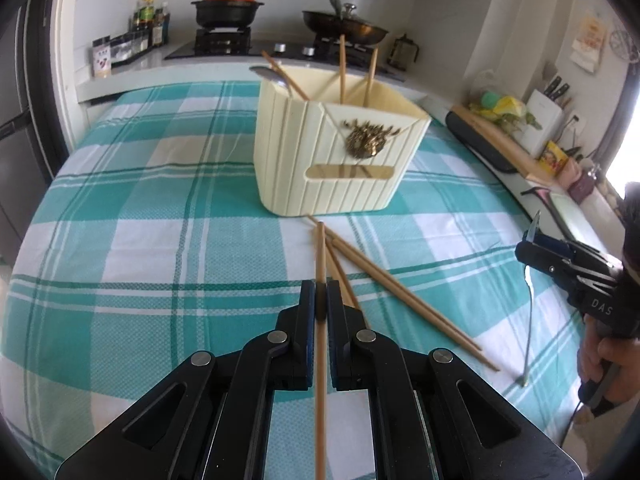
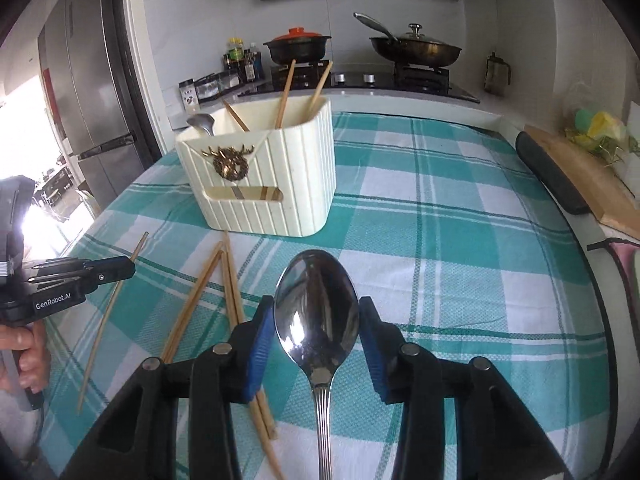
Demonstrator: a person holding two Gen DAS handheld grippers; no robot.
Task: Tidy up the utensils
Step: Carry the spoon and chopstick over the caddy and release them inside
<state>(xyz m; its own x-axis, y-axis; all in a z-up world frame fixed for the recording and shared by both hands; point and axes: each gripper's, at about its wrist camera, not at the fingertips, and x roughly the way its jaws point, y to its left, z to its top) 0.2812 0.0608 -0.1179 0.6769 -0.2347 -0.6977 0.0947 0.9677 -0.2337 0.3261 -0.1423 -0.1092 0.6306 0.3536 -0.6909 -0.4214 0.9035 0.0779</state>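
A cream utensil holder stands on the checked tablecloth, with chopsticks and a spoon standing in it. My left gripper is shut on one wooden chopstick, held a little above the cloth in front of the holder. It also shows at the left of the right wrist view. My right gripper is shut on the bowl of a steel spoon, whose handle hangs down. It shows at the right of the left wrist view. Loose chopsticks lie on the cloth.
A counter behind the table holds a hob with a black pot and a pan. Sauce bottles stand at its left. A cutting board and a knife block are along the right side. A fridge stands at the left.
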